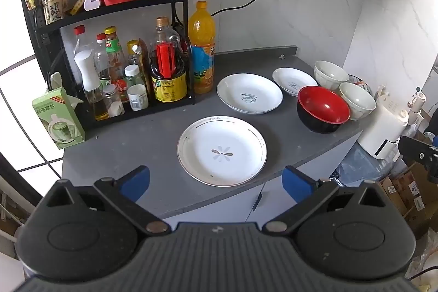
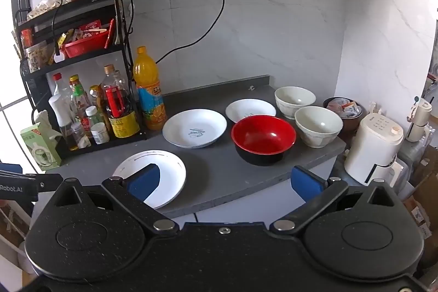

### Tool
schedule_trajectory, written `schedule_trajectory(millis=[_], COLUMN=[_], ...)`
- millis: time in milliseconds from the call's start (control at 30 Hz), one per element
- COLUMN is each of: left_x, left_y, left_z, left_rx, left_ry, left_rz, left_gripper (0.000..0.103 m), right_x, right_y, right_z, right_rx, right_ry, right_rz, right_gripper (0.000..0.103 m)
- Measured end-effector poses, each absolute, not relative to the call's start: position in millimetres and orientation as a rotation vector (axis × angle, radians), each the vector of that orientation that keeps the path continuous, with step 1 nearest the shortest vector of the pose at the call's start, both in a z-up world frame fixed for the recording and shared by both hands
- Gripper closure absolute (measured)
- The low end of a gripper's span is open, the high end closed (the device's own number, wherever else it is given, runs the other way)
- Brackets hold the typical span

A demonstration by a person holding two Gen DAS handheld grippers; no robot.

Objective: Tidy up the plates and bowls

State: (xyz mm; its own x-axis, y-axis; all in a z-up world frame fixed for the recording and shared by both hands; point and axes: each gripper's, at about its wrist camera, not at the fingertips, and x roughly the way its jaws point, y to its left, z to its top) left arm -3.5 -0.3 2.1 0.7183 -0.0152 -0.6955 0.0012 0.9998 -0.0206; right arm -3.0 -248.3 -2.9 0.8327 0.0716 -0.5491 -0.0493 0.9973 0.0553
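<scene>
Your left gripper (image 1: pixel 216 179) and right gripper (image 2: pixel 224 181) both spread wide, empty, "Robot.AI" on the left one, script-logo plate (image 2: pixel 195 128) on the desk (image 2: pixel 219 168), orange juice bottle (image 2: pixel 149 92) beside it

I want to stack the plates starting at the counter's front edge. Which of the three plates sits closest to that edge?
The plate with the flower motif and thin dark rim line. It lies alone near the front edge; the other two plates lie farther back, toward the wall.
</scene>
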Motion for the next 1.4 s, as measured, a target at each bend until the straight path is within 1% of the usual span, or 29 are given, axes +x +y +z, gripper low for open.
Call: schedule_trajectory(millis=[1400], left_x=[-12.0], left_y=[-8.4], left_z=[10.9], left_rx=[-0.014], left_ry=[0.777], left_rz=[0.027], left_gripper=[0.001], right_x=[-13.0], right_y=[-250.9], right_z=[3.4], right_rx=[0.034], right_ry=[0.584], right_rz=[0.071], right_gripper=[0.0])
